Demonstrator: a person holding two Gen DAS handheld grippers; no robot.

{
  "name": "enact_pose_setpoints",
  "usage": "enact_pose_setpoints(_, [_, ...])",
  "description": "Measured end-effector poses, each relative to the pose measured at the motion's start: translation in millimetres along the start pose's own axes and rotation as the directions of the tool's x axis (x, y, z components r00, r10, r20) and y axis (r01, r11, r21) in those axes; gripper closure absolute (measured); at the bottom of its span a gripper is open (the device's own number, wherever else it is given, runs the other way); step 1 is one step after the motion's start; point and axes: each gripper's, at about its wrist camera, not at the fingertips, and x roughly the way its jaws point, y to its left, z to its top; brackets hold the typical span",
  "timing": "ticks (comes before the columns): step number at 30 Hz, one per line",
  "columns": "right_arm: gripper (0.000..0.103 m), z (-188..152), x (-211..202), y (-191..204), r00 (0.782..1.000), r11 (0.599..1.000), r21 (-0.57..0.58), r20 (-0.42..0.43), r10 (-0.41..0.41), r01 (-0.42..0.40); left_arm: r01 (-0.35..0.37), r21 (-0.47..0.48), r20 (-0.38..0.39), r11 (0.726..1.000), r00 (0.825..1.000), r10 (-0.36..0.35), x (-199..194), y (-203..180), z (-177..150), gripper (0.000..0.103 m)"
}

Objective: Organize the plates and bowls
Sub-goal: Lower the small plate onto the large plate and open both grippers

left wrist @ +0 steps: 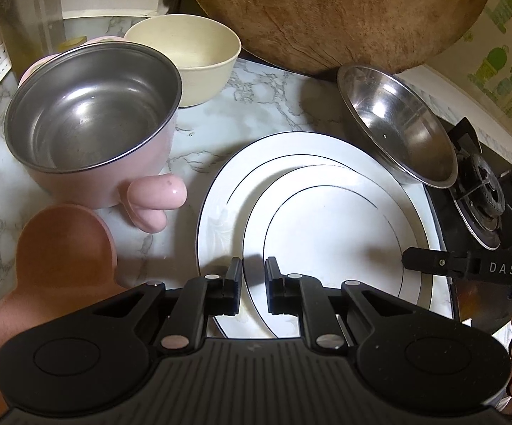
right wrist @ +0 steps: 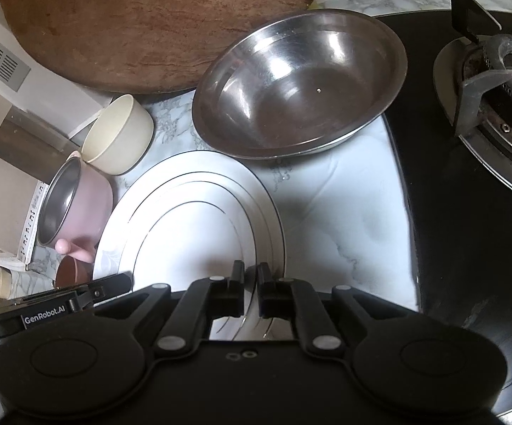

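A small white plate (left wrist: 326,233) with thin black rings lies inside a larger white plate (left wrist: 220,191) on the marble counter. My left gripper (left wrist: 254,279) is shut on the small plate's near left rim, the rim passing between its pads. My right gripper (right wrist: 251,279) is shut on the same small plate (right wrist: 192,233) at its right rim, above the large plate (right wrist: 185,163). From the left wrist view the right gripper (left wrist: 406,262) reaches in from the right. The left gripper (right wrist: 125,281) shows at the plate's left edge. Whether the small plate is lifted I cannot tell.
A pink steel-lined bowl (left wrist: 93,113), a cream bowl (left wrist: 192,53) and a brownish-pink dish (left wrist: 64,244) stand left of the plates. A wide steel bowl (right wrist: 291,81) sits behind them. A round wooden board (left wrist: 326,10) leans at the back. A gas burner (right wrist: 504,71) on black glass is to the right.
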Motion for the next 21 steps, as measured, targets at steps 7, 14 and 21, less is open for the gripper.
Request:
enact_pose_setpoints(7, [0.095, 0, 3, 5, 1.000, 1.000, -0.018, 0.000, -0.015, 0.015, -0.019, -0.017, 0.018, 1.000, 1.000, 0.019, -5, 3, 0, 0.090])
enact_pose_setpoints(14, [0.094, 2, 7, 9, 1.000, 0.999, -0.038, 0.005, -0.030, 0.030, -0.025, -0.013, 0.064, 1.000, 0.998, 0.025, -21, 2, -1, 0.090])
enact_pose_setpoints(21, [0.090, 5, 12, 12, 1.000, 0.998, -0.054, -0.010, -0.020, 0.019, -0.025, 0.005, 0.085, 1.000, 0.996, 0.024, -29, -6, -8, 0.090])
